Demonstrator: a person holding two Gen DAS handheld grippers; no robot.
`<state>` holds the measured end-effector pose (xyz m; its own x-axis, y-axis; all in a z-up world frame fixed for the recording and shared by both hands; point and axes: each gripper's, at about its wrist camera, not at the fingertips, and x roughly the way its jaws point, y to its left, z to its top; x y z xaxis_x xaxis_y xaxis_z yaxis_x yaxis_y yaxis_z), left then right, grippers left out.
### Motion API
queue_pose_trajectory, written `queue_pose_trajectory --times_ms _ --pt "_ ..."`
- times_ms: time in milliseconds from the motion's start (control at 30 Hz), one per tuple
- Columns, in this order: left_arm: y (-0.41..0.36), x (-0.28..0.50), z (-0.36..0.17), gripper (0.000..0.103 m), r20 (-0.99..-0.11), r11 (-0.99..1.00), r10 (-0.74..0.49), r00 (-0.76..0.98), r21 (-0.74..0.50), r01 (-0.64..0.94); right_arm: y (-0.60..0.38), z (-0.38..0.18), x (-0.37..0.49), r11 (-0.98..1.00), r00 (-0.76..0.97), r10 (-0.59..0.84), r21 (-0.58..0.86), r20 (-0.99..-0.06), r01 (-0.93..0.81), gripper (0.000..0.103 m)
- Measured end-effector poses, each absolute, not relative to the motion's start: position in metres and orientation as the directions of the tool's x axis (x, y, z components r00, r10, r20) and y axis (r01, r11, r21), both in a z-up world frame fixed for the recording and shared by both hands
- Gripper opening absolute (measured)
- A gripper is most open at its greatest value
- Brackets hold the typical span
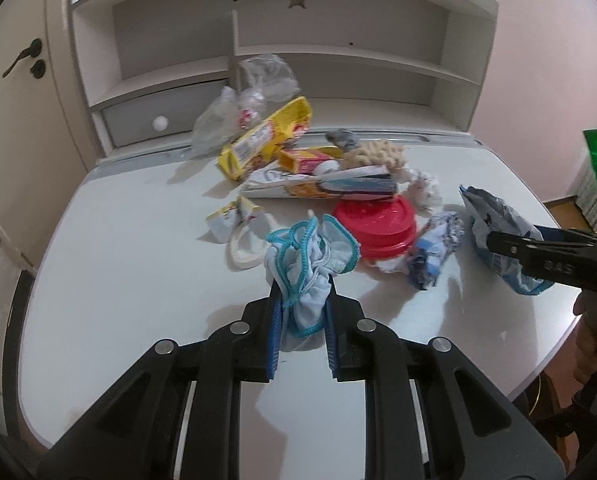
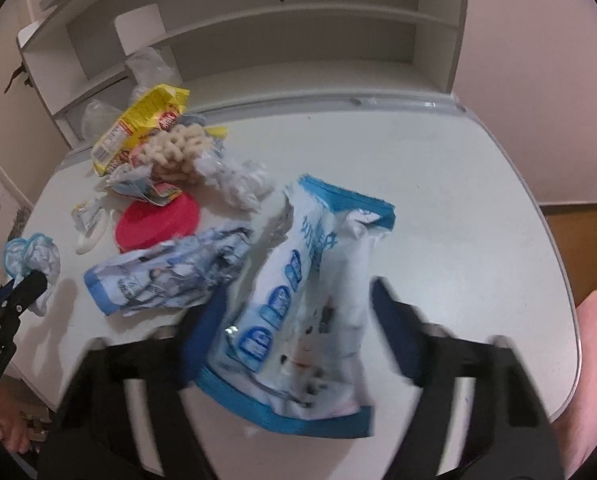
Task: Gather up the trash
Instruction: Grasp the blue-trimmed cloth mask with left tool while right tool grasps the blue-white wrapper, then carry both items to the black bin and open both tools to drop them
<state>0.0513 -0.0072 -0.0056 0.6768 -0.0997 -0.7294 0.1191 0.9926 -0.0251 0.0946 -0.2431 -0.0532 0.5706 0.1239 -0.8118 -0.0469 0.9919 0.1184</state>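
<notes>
My left gripper (image 1: 303,282) is shut on a crumpled white cover with a blue elastic edge (image 1: 310,248), held a little above the white table (image 1: 138,280). The same gripper (image 2: 38,280) and cover (image 2: 34,256) show at the left edge of the right wrist view. My right gripper (image 2: 296,292) straddles a white and blue snack bag (image 2: 318,240) lying on the table. Its left finger brushes the bag, while a thin gap shows at the right finger, blurred. From the left wrist view, the right gripper (image 1: 494,242) sits over that bag (image 1: 494,216).
A trash pile lies mid-table: red lid (image 1: 374,224), yellow box (image 1: 262,136), flat printed carton (image 1: 322,186), crumpled blue-white wrapper (image 2: 166,276), white tissue (image 2: 242,184), clear plastic bags (image 1: 238,100). A white shelf unit (image 1: 278,60) stands behind. The table's rounded edge (image 2: 570,340) is at the right.
</notes>
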Motion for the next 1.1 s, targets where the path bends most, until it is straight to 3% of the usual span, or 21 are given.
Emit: queue_pose_trajectory --times_ms 33,67,100,400,700,833,1100 --pt "-0.013 0.052 -0.005 0.018 -0.73 0.991 -0.106 0.675 -0.022 0.132 -0.247 -0.055 0.094 0.99 0.568 0.134 0.132 -0.812 -0.045 0.049" --pt "-0.018 0.052 -0.003 0.018 -0.729 0.989 -0.113 0.675 -0.021 0.144 -0.255 -0.054 0.092 0.984 0.57 0.167 0.169 -0.805 -0.05 0.035" --pt "-0.022 0.052 -0.002 0.018 -0.727 0.988 -0.119 0.676 -0.021 0.152 -0.26 -0.052 0.088 0.981 0.579 0.179 0.185 -0.796 -0.049 0.03" --pt "-0.129 0.048 0.02 0.017 -0.692 0.917 -0.314 0.65 -0.044 0.396 -0.372 -0.025 0.005 0.971 0.704 0.04 0.193 -0.71 0.139 0.017" --pt "-0.308 0.013 0.006 0.018 -0.696 0.669 -0.596 0.402 -0.153 0.728 -0.515 -0.066 -0.1 0.855 0.659 -0.182 0.214 -0.73 0.473 0.012" --pt "-0.379 -0.017 -0.018 0.018 -0.722 0.541 -0.64 0.261 -0.182 0.821 -0.569 -0.112 -0.133 0.778 0.582 -0.196 0.236 -0.789 0.582 0.012" --pt "-0.499 -0.042 -0.105 0.018 -0.791 0.389 -0.609 0.061 -0.231 0.892 -0.651 -0.215 -0.165 0.628 0.406 -0.125 0.245 -0.905 0.739 0.012"
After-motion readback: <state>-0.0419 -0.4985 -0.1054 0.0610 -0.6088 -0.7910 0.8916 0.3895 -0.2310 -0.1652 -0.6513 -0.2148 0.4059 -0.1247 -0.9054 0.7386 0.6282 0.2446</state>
